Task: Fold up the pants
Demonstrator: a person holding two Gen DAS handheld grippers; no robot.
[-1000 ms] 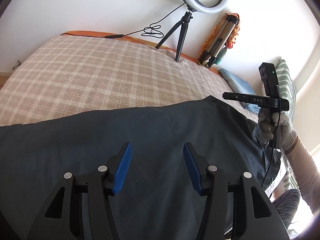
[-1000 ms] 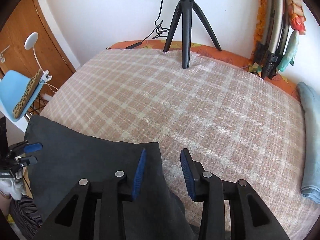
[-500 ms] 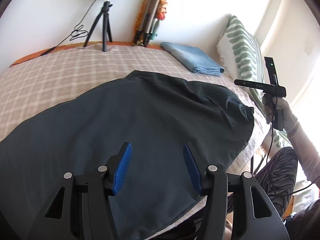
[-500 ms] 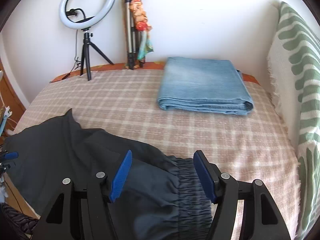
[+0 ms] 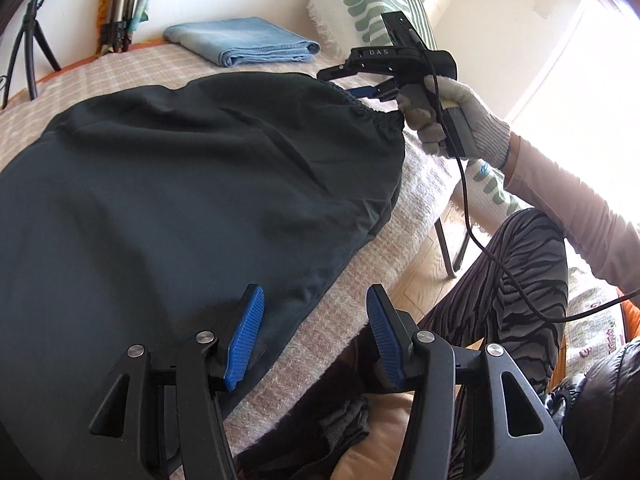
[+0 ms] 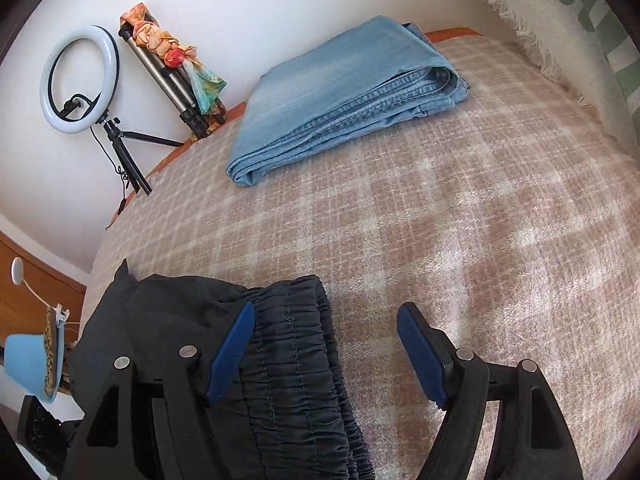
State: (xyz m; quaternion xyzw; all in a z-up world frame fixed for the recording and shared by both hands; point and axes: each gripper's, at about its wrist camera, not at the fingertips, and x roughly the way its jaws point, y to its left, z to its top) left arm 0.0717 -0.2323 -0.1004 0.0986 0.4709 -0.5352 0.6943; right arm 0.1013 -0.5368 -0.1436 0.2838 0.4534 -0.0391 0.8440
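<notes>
The dark pants [image 5: 192,184] lay spread across the checked blanket [image 6: 460,220] on the bed, their near edge close to the bed's side and the gathered elastic waistband [image 6: 292,360] at the end nearest the striped pillow [image 5: 372,4]. A folded blue pair of jeans [image 6: 344,92] sat well apart, further up the bed by the wall.

The right gripper [image 6: 326,354] had just been opening; its jaws stood wide, released, one pad over the waistband and the other over bare blanket, nothing pinched between them. The left gripper [image 5: 314,334] hung over the near hem with its jaws part open, one pad above the cloth and the other above the blanket, gripping nothing that I could see. The person's gloved hand [image 5: 452,116] held the right tool at the waistband corner.

To my eye the pants had been laid out flat and the fold itself was not yet made. To do it well, I judged, each gripper should come down so that the cloth edge sits properly between the pads, not under only one. The right should take the whole thickness of the waistband. Both should then lift and carry together, so the slack fabric does not bunch or slide off the bed's near side.
</notes>
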